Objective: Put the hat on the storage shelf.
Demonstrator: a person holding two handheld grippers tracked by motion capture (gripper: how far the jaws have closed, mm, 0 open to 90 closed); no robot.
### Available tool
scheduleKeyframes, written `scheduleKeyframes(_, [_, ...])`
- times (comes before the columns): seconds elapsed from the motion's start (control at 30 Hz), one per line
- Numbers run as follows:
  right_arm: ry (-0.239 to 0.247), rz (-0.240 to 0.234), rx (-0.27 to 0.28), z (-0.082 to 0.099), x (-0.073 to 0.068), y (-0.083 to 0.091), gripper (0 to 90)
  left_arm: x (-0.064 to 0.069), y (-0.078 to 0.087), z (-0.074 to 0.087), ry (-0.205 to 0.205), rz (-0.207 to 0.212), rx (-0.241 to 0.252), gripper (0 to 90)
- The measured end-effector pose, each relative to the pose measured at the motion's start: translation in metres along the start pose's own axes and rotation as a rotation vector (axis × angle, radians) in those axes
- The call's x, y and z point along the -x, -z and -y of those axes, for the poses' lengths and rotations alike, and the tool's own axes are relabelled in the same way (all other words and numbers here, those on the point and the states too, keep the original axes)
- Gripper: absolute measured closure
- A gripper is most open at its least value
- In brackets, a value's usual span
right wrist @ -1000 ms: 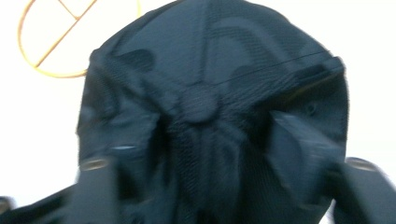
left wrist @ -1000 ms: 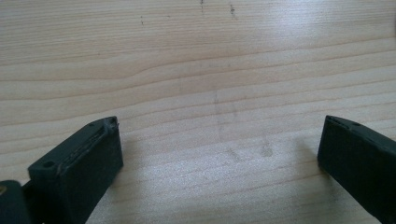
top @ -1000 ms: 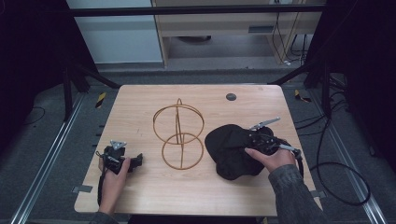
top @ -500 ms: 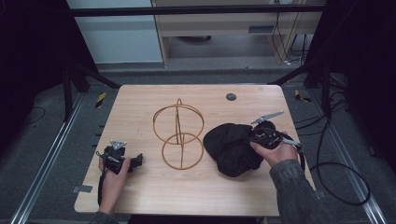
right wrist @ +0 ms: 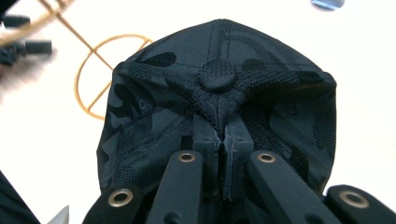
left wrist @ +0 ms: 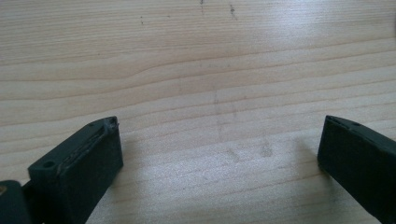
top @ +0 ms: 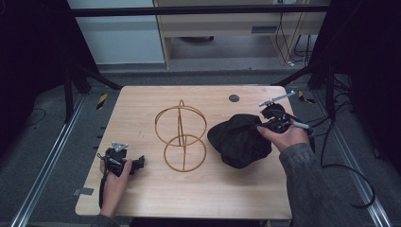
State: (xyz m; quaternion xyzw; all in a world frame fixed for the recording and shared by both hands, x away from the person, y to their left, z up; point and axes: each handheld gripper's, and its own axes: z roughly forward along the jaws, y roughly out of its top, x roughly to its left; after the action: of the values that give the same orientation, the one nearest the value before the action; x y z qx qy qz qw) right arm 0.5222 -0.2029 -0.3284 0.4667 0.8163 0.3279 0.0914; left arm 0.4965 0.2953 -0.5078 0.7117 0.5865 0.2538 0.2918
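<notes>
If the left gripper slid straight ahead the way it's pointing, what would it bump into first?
Probably the gold wire stand. The left gripper lies on the table, its open jaws pointing toward the stand's bottom ring. Depth is hard to judge; it might slip just past the ring's near edge.

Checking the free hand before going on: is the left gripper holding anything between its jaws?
No, the left gripper has its jaws wide apart over bare table.
</notes>
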Motion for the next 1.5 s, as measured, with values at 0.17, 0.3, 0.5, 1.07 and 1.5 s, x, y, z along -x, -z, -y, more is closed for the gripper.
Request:
scheduleKeyframes(0.17, [-0.004, 0.039, 0.057, -0.020, 0.003, 0.021, 86.5, 0.000, 0.000, 0.000, 0.003, 0.000, 0.003, 0.0])
scheduleKeyframes(0.3, [-0.011, 0.048, 0.104, -0.038, 0.002, 0.037, 86.5, 0.000, 0.000, 0.000, 0.003, 0.000, 0.003, 0.0])
scheduleKeyframes(0.5, [-0.006, 0.056, 0.163, -0.063, -0.004, 0.056, 86.6, 0.000, 0.000, 0.000, 0.003, 0.000, 0.001, 0.0])
scheduleKeyframes(1.07, [0.029, 0.017, 0.249, -0.095, -0.027, 0.081, 86.8, 0.000, 0.000, 0.000, 0.003, -0.001, 0.001, 0.0])
scheduleKeyframes(1.5, [0.081, -0.028, 0.284, -0.114, -0.059, 0.087, 86.8, 0.000, 0.000, 0.000, 0.003, 0.000, 0.001, 0.0])
